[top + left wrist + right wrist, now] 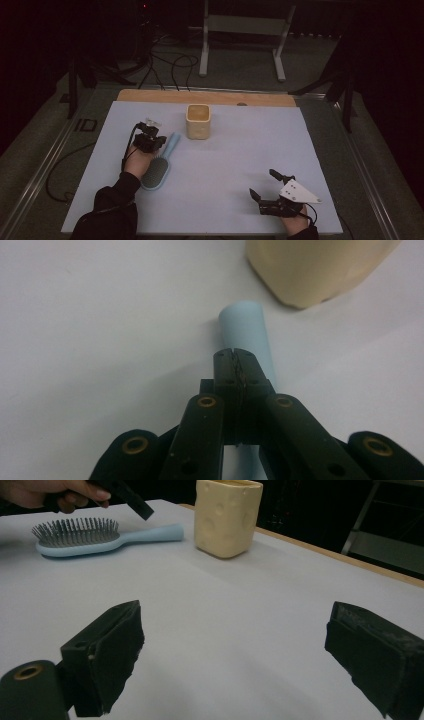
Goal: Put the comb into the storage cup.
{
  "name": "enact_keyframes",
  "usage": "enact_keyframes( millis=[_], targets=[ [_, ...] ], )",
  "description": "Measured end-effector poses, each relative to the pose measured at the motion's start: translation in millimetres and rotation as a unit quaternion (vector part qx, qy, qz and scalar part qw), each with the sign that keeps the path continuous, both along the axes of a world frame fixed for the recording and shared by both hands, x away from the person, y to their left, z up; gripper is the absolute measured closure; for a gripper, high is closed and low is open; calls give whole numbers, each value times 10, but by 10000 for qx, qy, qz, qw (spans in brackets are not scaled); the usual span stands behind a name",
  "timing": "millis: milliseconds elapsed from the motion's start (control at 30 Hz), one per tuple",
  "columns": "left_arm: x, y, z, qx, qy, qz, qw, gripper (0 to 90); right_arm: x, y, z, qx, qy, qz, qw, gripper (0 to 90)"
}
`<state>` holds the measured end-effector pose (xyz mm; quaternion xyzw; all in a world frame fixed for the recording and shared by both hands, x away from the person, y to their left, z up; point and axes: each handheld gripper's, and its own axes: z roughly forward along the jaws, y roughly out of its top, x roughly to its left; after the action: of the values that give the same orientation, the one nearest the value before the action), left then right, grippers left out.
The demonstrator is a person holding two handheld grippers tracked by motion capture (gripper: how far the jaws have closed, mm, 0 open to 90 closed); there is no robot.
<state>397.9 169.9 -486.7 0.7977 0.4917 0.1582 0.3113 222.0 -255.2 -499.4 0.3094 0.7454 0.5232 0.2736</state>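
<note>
A light blue hairbrush (pixel 157 167) lies bristles up on the white sheet, its handle (pixel 245 325) pointing at a cream cup (pixel 198 121). My left gripper (pixel 234 354) hangs just above the handle, jaws pressed together with nothing between them. The right gripper view shows its tip (pixel 142 511) clear of the handle, with the brush (pixel 80 537) below it and the cup (pixel 227 517) to the right. My right gripper (pixel 262 183) rests near the front right of the sheet. Its jaws (pixel 235 630) stand wide open and empty.
The white sheet (pixel 225 165) covers most of the table, with a wooden strip (pixel 210 97) along the far edge. Beyond the table stand a white metal frame (pixel 245 30) and loose cables (pixel 170 65) on the floor.
</note>
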Motion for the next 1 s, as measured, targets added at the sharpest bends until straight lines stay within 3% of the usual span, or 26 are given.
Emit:
enact_keyframes(
  millis=[200, 300, 400, 567, 900, 1000],
  targets=[
    [74, -41, -82, 219, 289, -37, 9993, 899, 1, -2, 2, -4, -6, 6, 10000, 83],
    [84, -39, -90, 212, 319, -29, 9993, 900, 2, -2, 1, -8, 4, 9, 10000, 83],
    [126, -56, -134, 201, 494, -70, 9986, 900, -2, -1, 5, -12, 4, -5, 10000, 83],
    [136, -99, -119, 251, 548, -181, 9980, 900, -1, -2, 6, -13, 9, 1, 10000, 83],
    [72, -319, -48, 507, 641, -722, 9940, 900, -3, 0, 10, 7, 17, -5, 10000, 83],
    [50, -383, -29, 491, 679, -830, 9930, 900, 6, -3, 4, 20, 17, 5, 10000, 83]
  ],
)
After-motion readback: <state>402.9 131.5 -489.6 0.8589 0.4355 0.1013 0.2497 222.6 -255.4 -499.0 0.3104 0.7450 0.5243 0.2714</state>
